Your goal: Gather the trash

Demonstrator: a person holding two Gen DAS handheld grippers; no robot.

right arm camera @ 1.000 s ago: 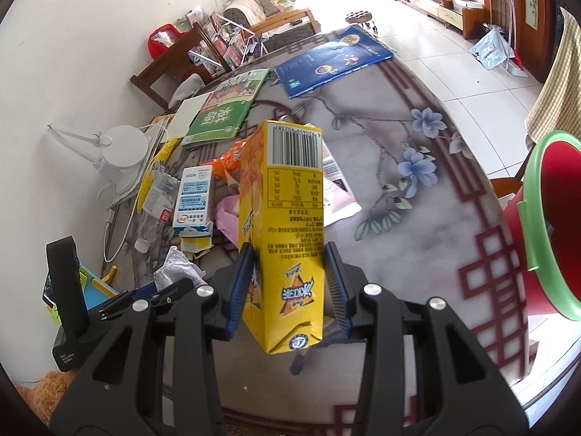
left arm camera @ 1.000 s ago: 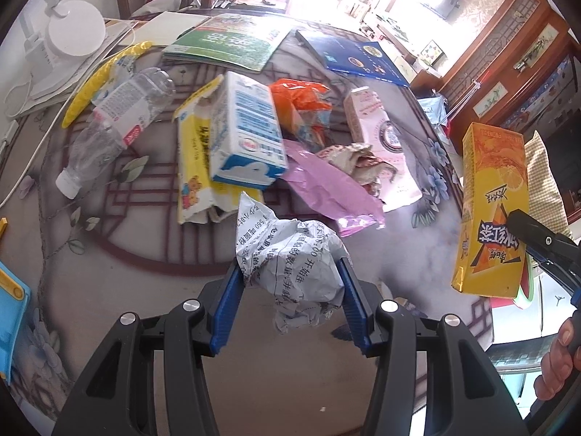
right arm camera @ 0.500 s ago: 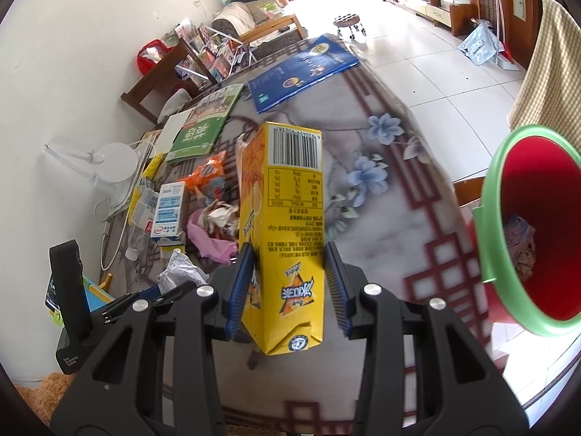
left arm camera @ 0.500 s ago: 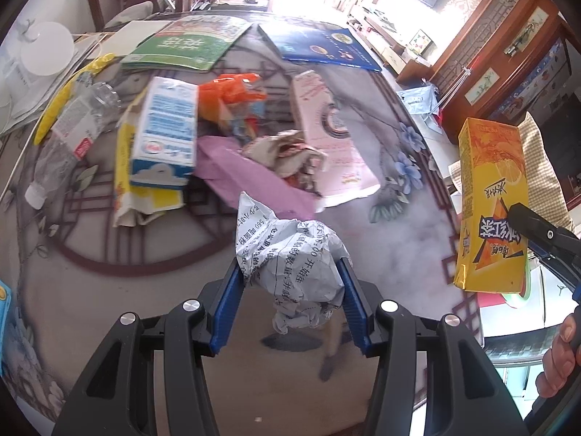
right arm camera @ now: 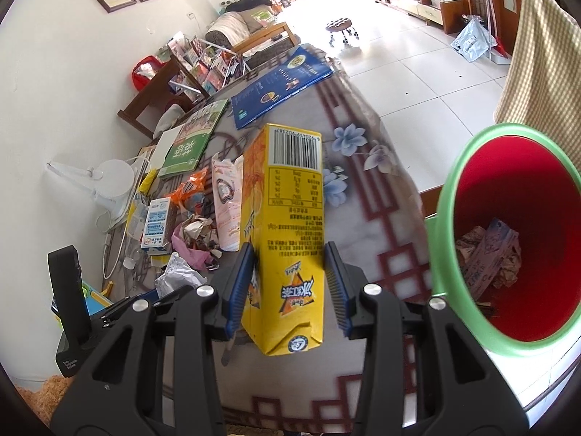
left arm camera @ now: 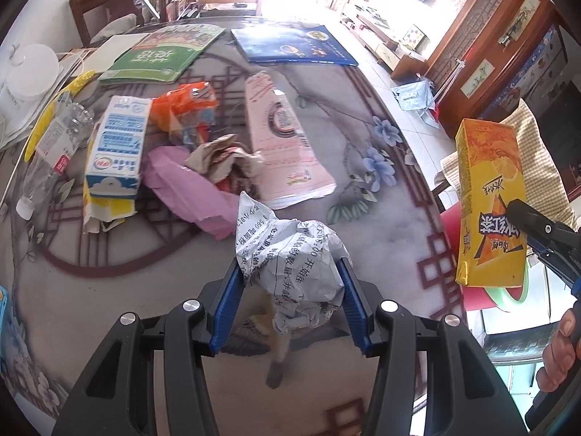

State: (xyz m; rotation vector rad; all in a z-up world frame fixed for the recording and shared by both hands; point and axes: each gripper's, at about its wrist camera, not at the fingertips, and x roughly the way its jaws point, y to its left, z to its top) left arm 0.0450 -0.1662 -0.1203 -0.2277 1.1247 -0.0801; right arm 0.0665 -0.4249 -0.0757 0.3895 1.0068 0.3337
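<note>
Yellow carton (right arm camera: 287, 239), pinched in the right gripper (right arm camera: 288, 287), is now nearing the one red bin (right arm camera: 468, 239), more of whose inside is showing. One crumpled paper (left arm camera: 290, 254) is staying clamped in the left gripper (left arm camera: 288, 303) above the table (left arm camera: 381, 225).

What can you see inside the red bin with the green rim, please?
Inside the red bin, crumpled brownish paper and a pale printed wrapper lie at the bottom. Anything beneath them is covered, and the near wall hides part of the floor.
</note>
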